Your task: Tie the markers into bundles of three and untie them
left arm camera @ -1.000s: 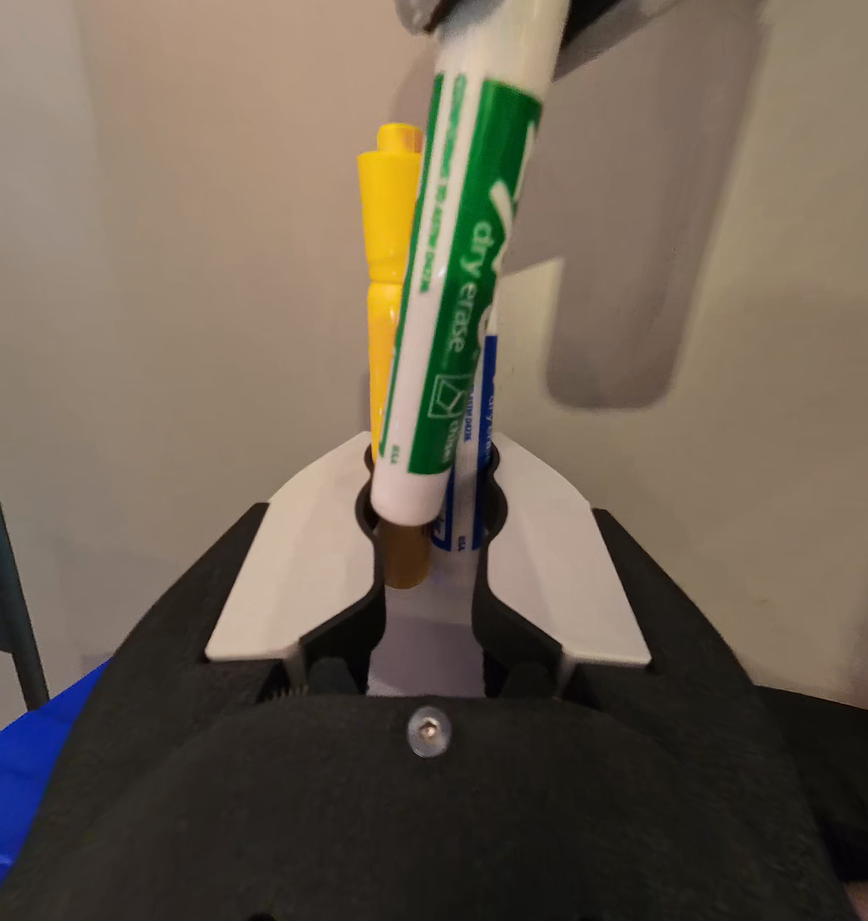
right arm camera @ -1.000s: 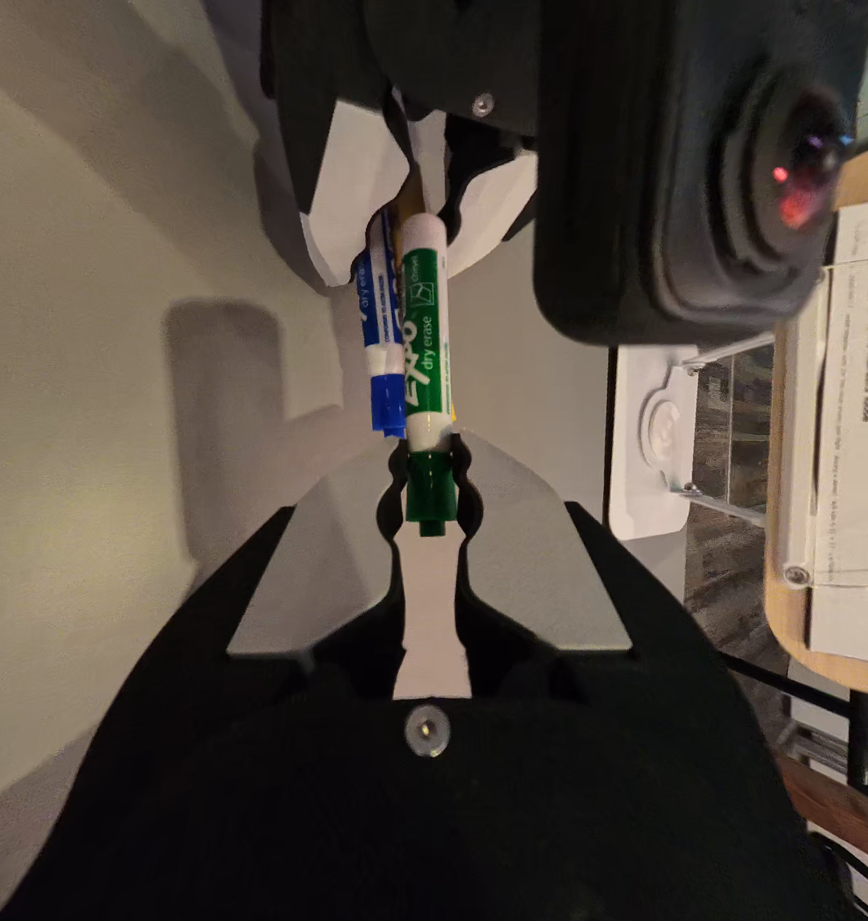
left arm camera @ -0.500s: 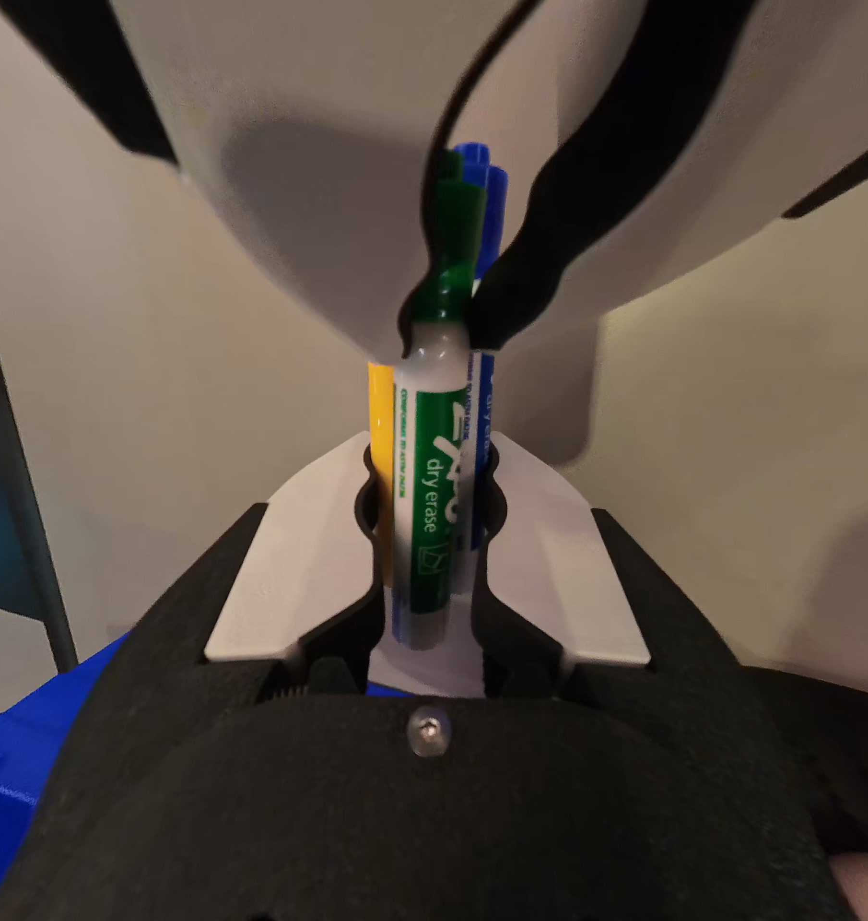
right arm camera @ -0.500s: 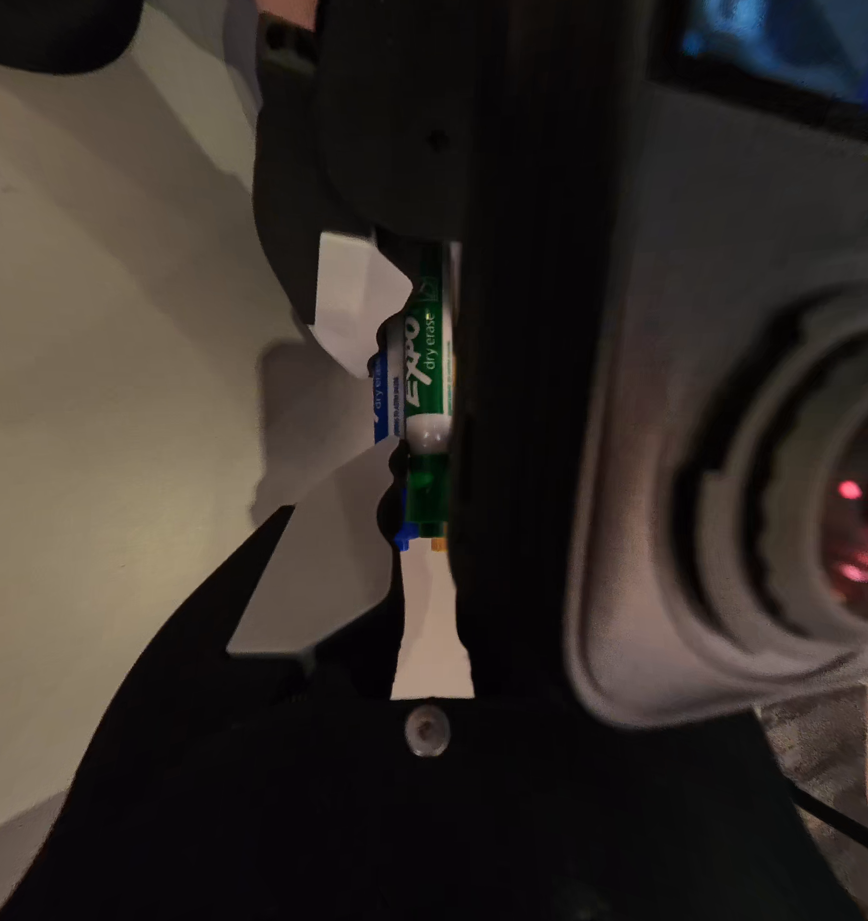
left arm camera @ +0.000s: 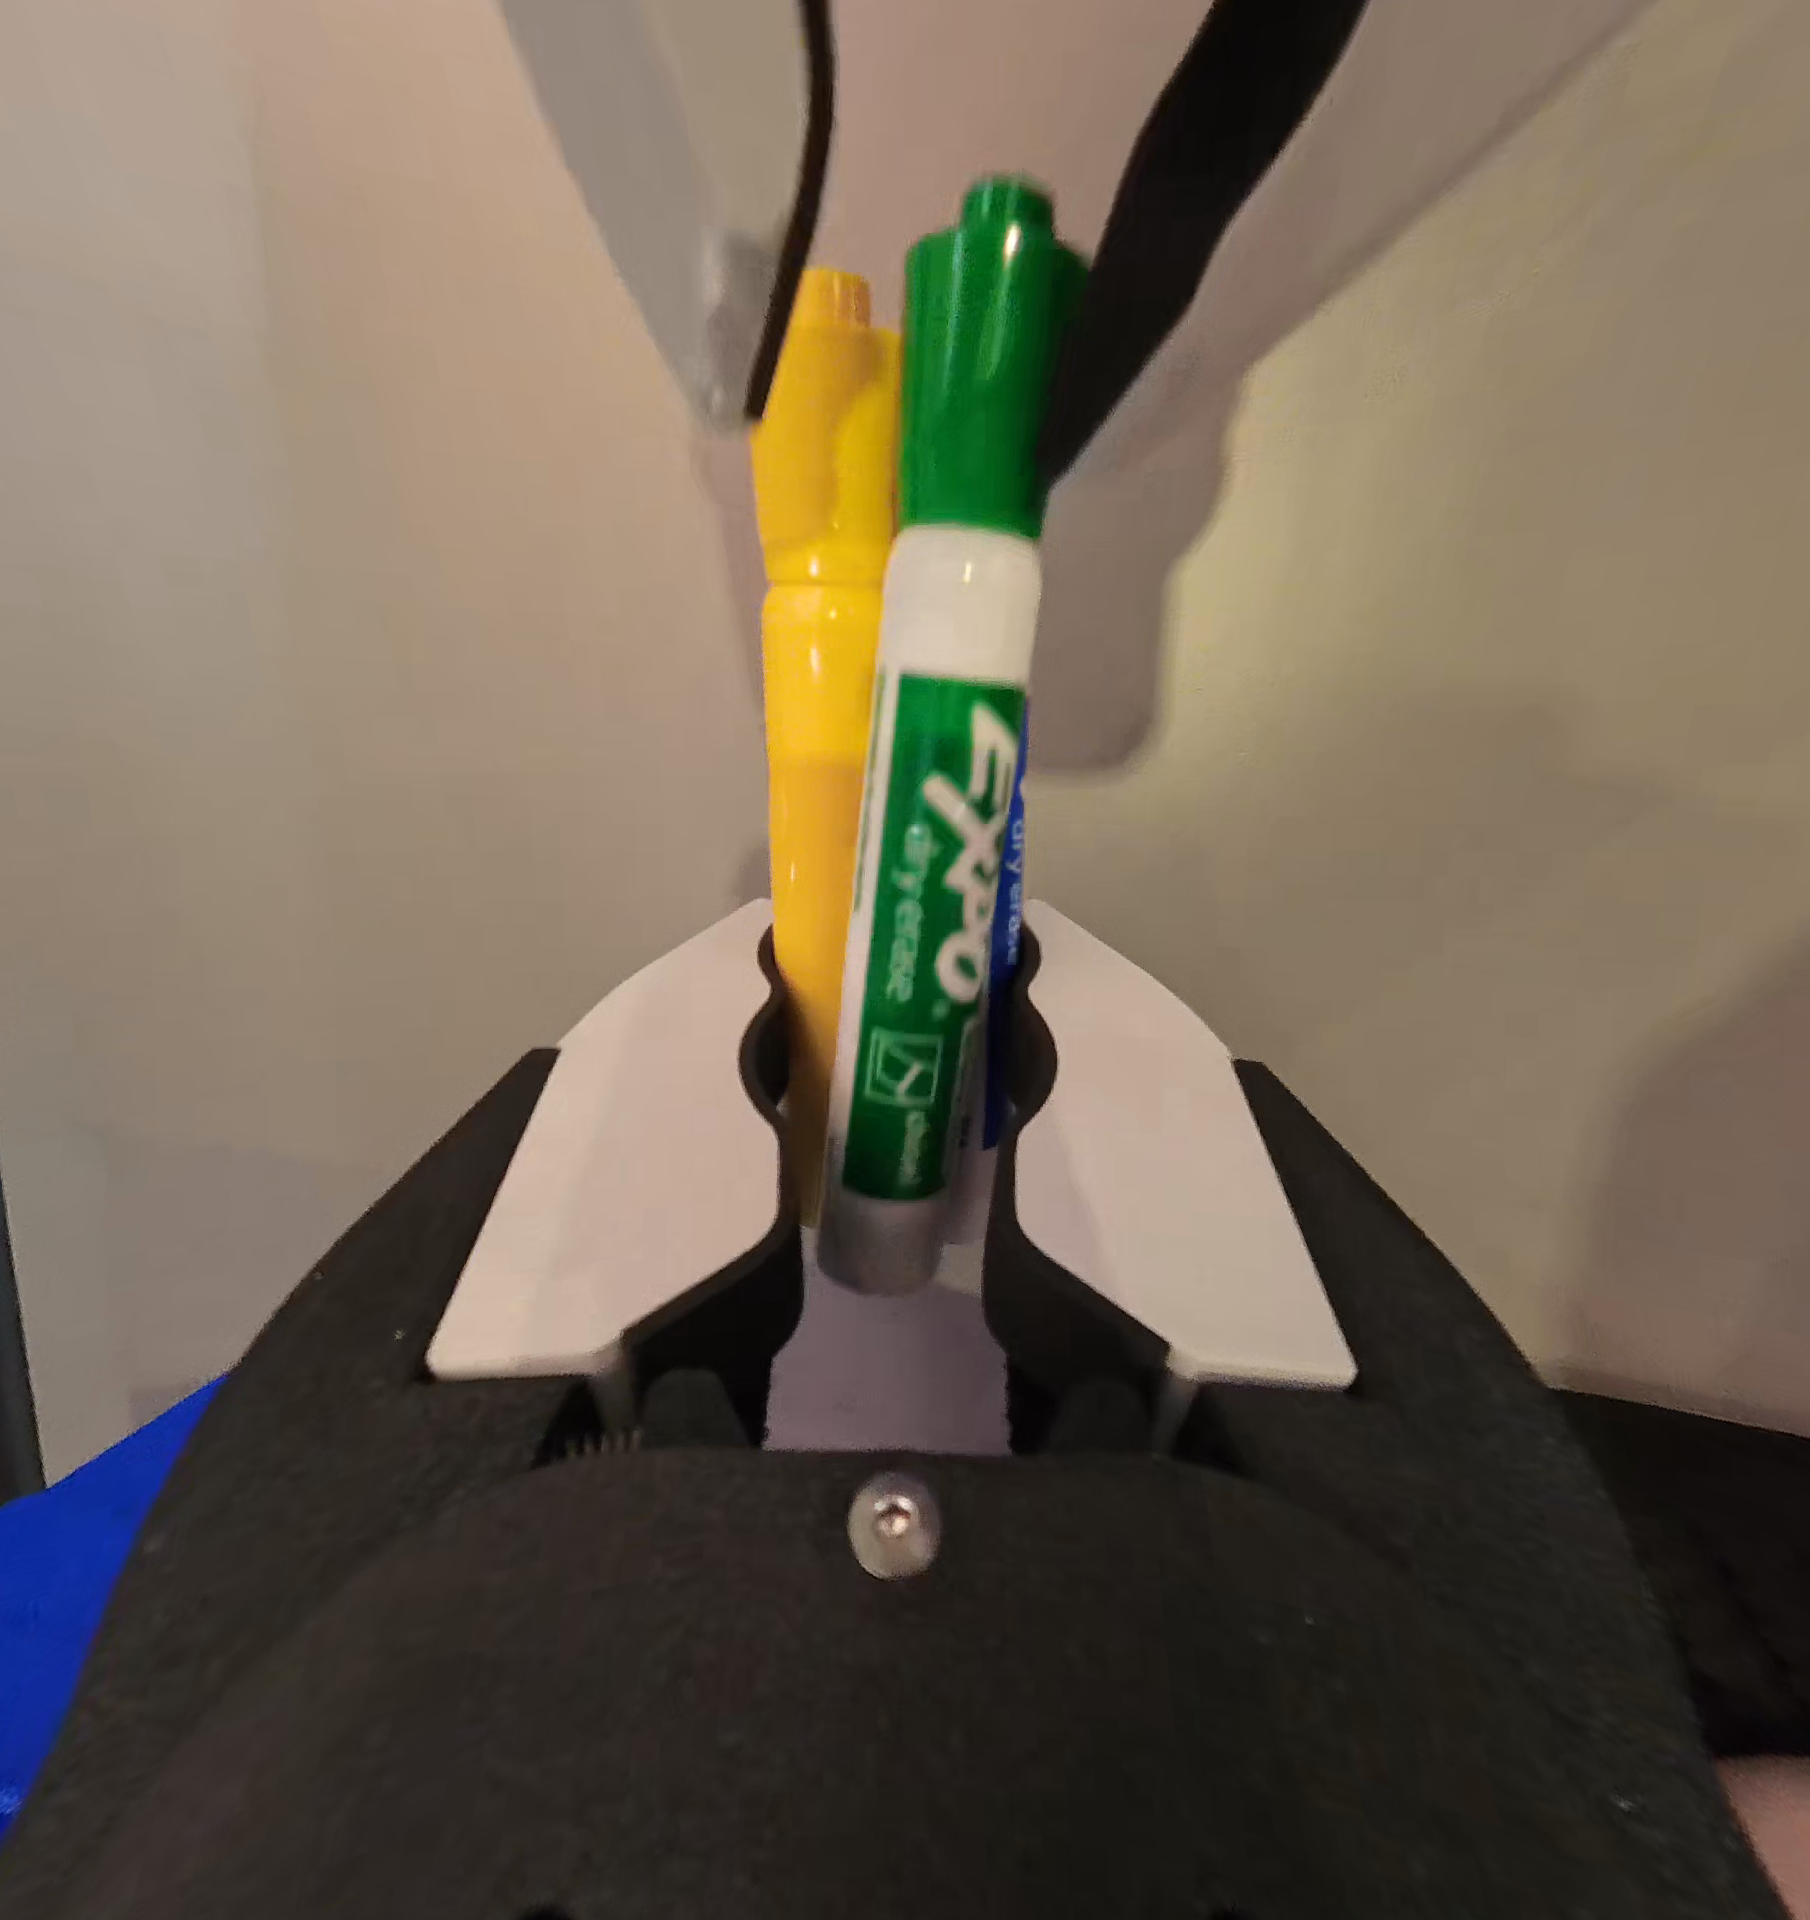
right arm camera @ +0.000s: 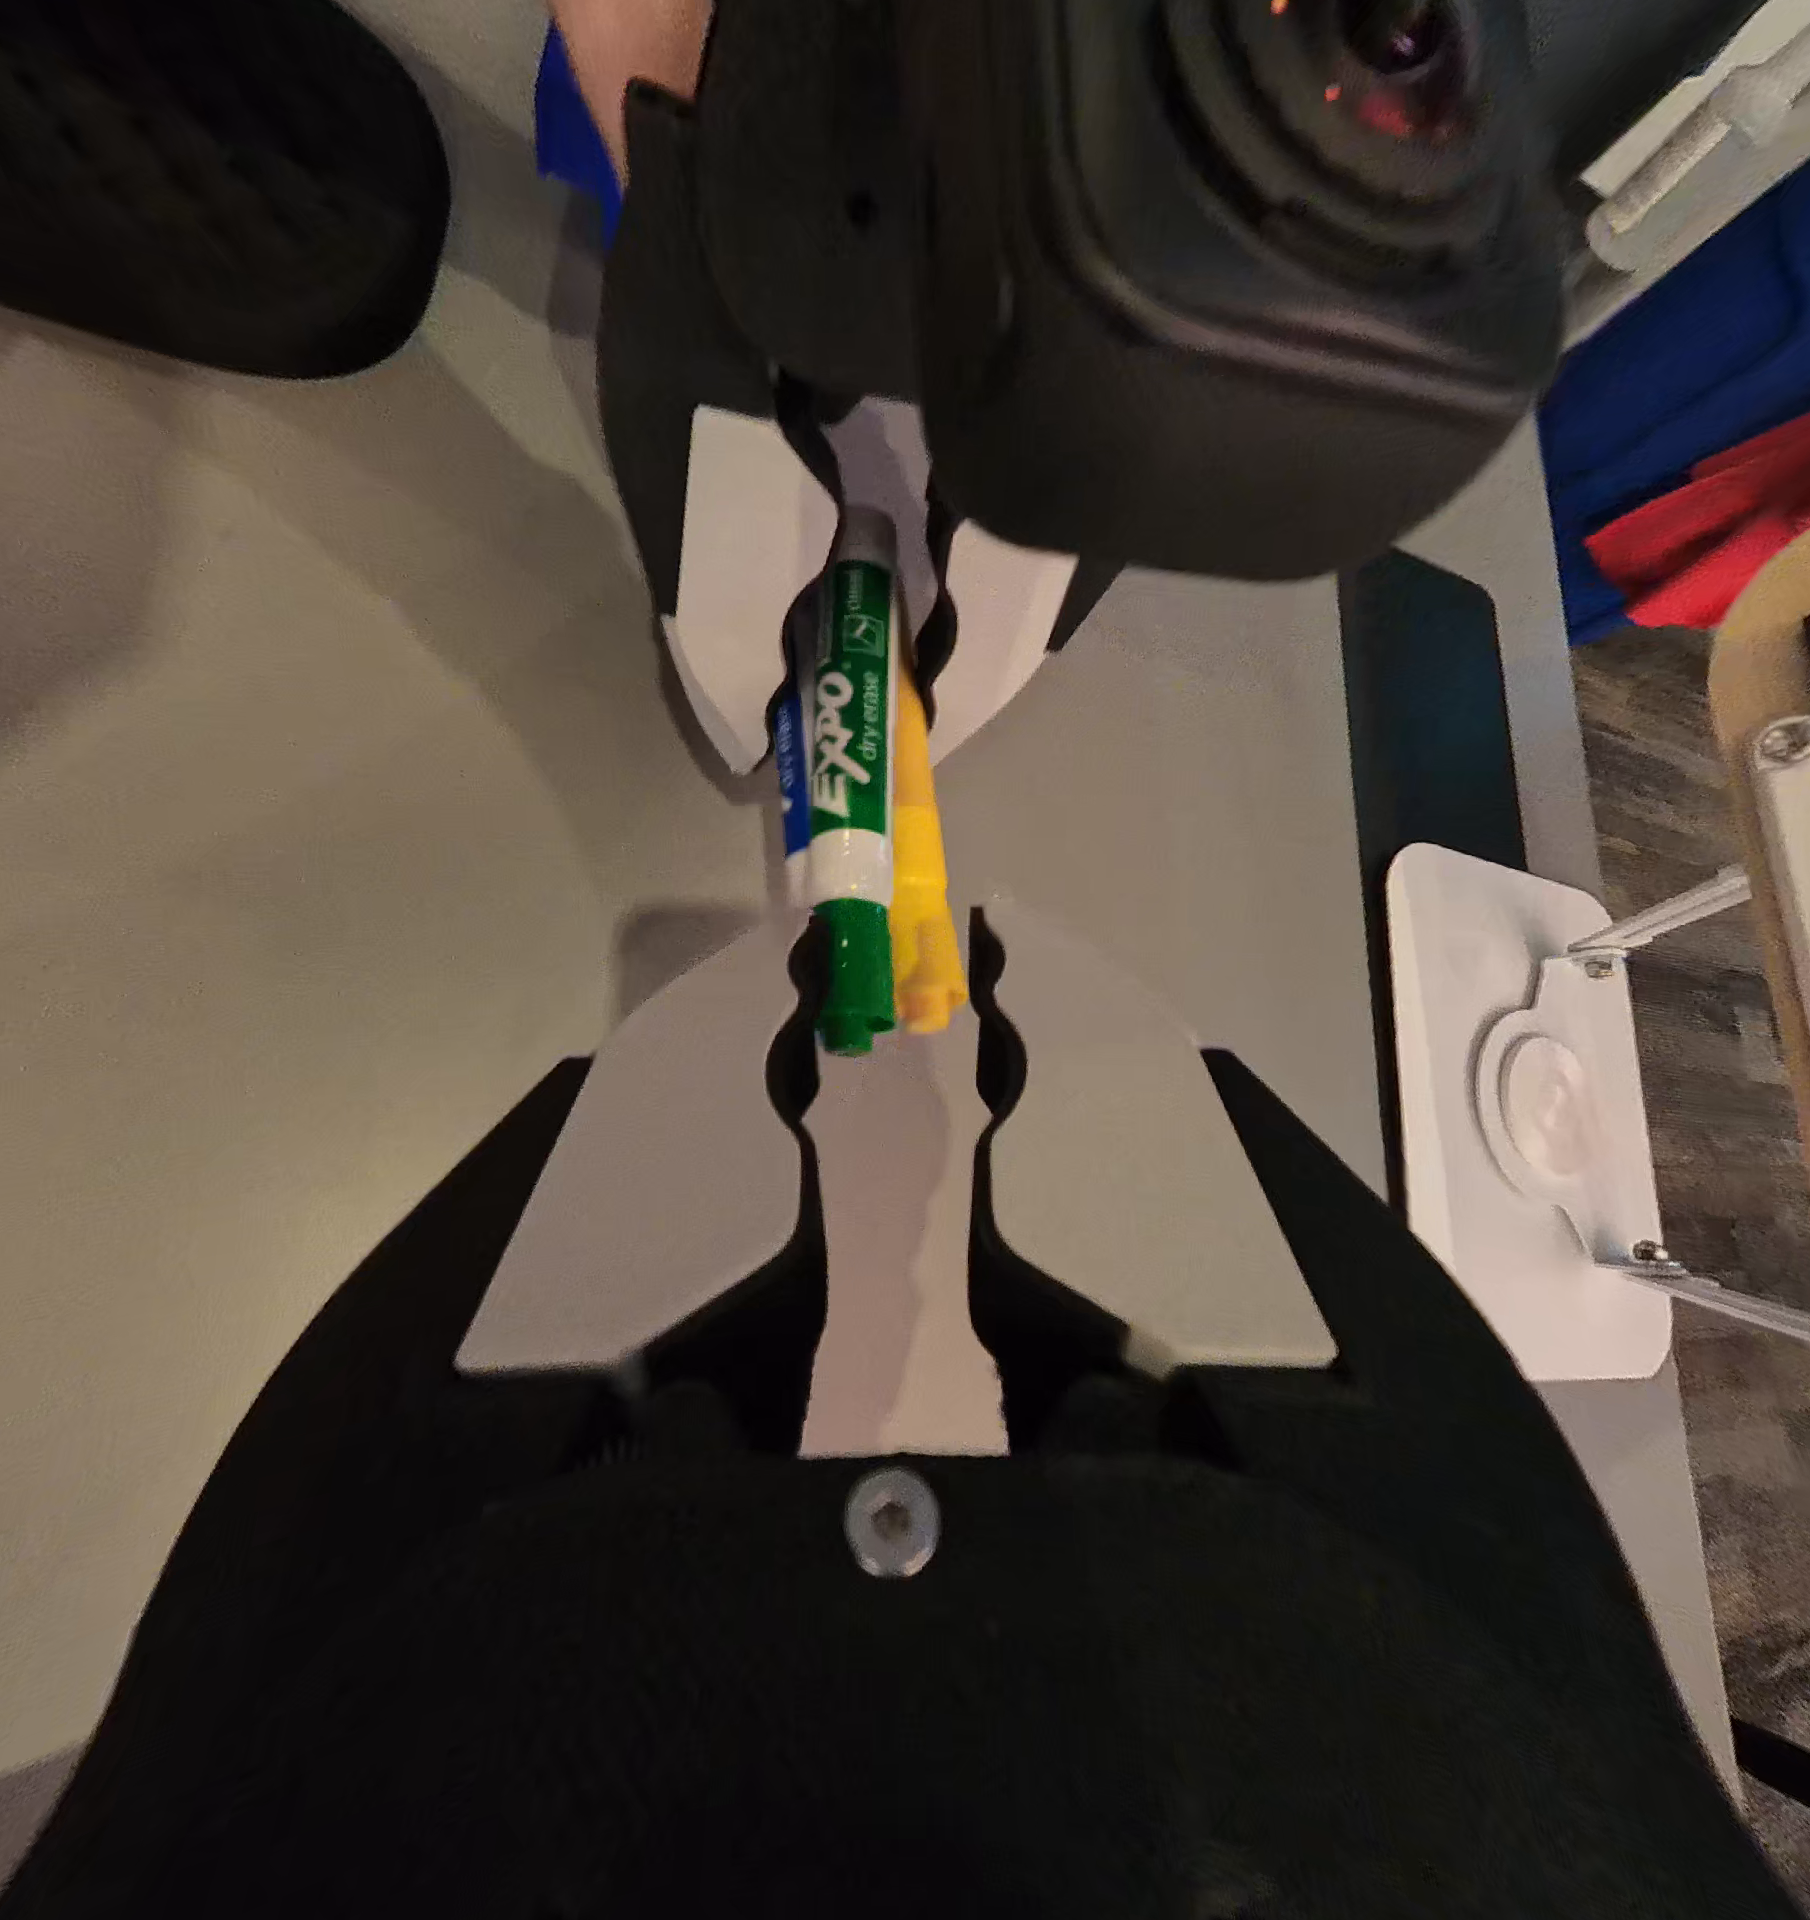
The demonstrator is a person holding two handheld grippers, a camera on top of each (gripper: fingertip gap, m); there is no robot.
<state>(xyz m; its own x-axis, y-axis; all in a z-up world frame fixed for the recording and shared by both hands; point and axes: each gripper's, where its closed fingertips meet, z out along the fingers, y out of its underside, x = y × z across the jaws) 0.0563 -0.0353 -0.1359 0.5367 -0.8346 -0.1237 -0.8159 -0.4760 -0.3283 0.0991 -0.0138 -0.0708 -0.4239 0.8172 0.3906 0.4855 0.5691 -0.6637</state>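
In the left wrist view my left gripper (left arm camera: 901,935) is shut on three markers that point away from the camera. The yellow marker (left arm camera: 818,623) is on the left, the green marker (left arm camera: 932,883) lies in front, and the blue marker (left arm camera: 1015,894) shows as a sliver on the right. In the right wrist view the green (right arm camera: 854,769), yellow (right arm camera: 922,831) and blue (right arm camera: 789,769) markers stick out of the left gripper (right arm camera: 859,623). Their caps reach between the fingers of my right gripper (right arm camera: 890,935). It is open, with a gap beside the yellow cap.
A blue bin (left arm camera: 28,1558) sits at the lower left. Beside the grey table (right arm camera: 257,831) on the right are a white mount plate (right arm camera: 1503,1091), a wooden board (right arm camera: 1774,831) and blue and red cloth-like items (right arm camera: 1711,416).
My right gripper pushed the green marker in beside the yellow and blue ones in the left gripper, then opened and drew back. The green marker now stays with the left gripper.
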